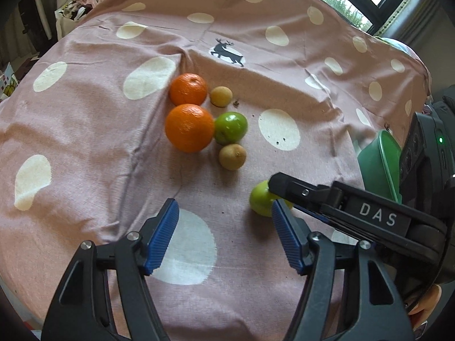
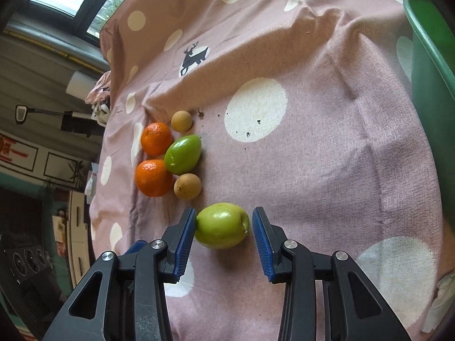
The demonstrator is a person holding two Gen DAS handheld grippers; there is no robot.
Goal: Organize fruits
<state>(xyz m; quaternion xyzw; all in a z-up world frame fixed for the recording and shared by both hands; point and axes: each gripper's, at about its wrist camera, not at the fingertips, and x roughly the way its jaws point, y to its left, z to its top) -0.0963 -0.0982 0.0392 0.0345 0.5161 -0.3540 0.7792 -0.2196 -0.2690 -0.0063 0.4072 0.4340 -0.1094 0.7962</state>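
A green apple (image 2: 222, 229) lies on the pink dotted cloth between the blue pads of my right gripper (image 2: 224, 234), which is open around it; the left pad touches or nearly touches it, the right pad stands a little off. It also shows in the left wrist view (image 1: 261, 200), half hidden by the right gripper (image 1: 287, 187). Farther on sits a cluster: two oranges (image 1: 189, 127) (image 1: 188, 89), a second green fruit (image 1: 230, 128) and two small brown fruits (image 1: 232, 156) (image 1: 221, 96). My left gripper (image 1: 224, 234) is open and empty, above the cloth, short of the cluster.
A green plastic container (image 2: 429, 85) stands at the right; it shows in the left wrist view (image 1: 381, 162) too. The cloth (image 1: 85, 113) is wrinkled, with a fold left of the oranges. Small dark crumbs (image 2: 247, 133) lie on a white dot. Room clutter lies past the table's left edge.
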